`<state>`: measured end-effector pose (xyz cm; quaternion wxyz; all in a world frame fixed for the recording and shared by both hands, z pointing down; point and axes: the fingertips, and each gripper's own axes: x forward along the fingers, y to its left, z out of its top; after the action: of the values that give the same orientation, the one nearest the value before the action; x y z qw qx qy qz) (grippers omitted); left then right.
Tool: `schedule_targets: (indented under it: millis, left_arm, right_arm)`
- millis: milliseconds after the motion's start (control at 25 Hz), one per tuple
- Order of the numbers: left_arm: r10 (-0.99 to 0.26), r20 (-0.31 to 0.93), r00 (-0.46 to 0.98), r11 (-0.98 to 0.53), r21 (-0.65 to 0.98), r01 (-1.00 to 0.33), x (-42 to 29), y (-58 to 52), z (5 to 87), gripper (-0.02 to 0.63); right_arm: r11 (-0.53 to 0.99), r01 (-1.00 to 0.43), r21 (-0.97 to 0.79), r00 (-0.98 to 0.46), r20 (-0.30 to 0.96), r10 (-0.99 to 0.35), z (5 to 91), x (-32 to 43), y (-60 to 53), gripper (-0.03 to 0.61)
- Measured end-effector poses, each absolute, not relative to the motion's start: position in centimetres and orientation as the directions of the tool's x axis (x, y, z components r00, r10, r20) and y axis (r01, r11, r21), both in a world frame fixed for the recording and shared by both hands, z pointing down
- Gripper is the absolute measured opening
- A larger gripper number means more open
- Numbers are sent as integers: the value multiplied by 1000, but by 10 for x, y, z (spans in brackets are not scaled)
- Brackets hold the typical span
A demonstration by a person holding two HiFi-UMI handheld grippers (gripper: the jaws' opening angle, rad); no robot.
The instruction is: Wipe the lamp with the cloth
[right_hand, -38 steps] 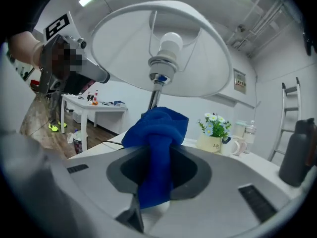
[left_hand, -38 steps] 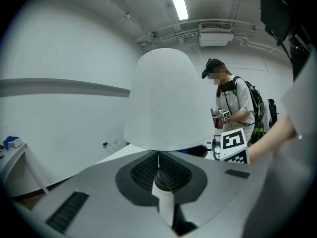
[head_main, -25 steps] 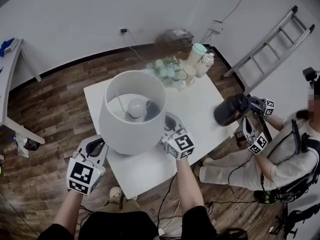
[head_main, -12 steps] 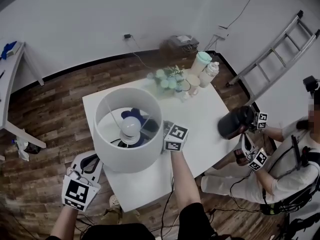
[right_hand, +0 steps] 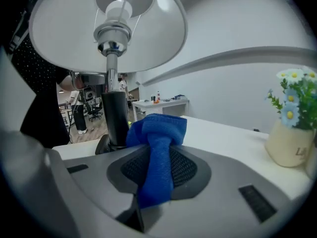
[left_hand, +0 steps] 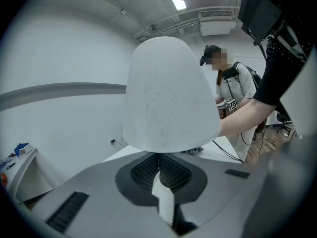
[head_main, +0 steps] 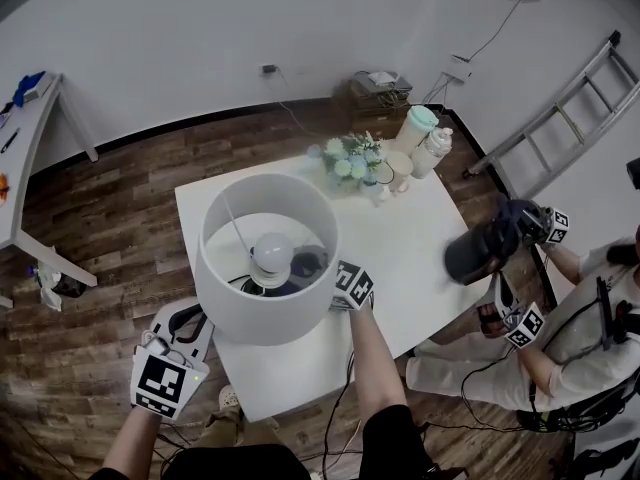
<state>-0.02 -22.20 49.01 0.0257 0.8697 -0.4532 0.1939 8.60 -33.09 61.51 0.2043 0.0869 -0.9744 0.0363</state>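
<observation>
Cloth (right_hand: pixel 158 130) pinched between right gripper (right_hand: pixel 159 157) jaws

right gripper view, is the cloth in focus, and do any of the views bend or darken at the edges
Right gripper view: the cloth shows its weave sharply; the flowers at the edge look softer; corners go dark. Left gripper view: the lampshade swells into a dome, evenly lit, no glare; corners dark too. Head view: the baseboard bows strongly, fisheye.
</observation>
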Motion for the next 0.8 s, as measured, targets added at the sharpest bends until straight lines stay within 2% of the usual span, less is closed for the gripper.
schedule_targets:
  millis: [160,280,520,640,800]
  left_arm:
    - [-779,362,512,-589,-143,-795,3,-223,492,11]
    - [-776,371,510,-596,-167,-786,6,-224,498,11]
    - [-767,398,503,-600,-168,-782,-8,-209,514,11]
    - [-757,378,533,-606,-102,-789,-6,-196,519,11]
    - [-713,344,612,-658,-25,-753,12,-168,527,11]
  right_arm:
    - [962,-265,-61,-914,335,-230,605,97,-334,104]
    - [925,-375,-62,-899,269,-347,579,117,-331,105]
    - [708,-706,28,-663,324,-674,545,170,-282,104]
    - [599,-799,-40,-584,283,-760,527,186,-237,104]
    - [527,-845,-91,-532,232,-814,512,178,-173,106]
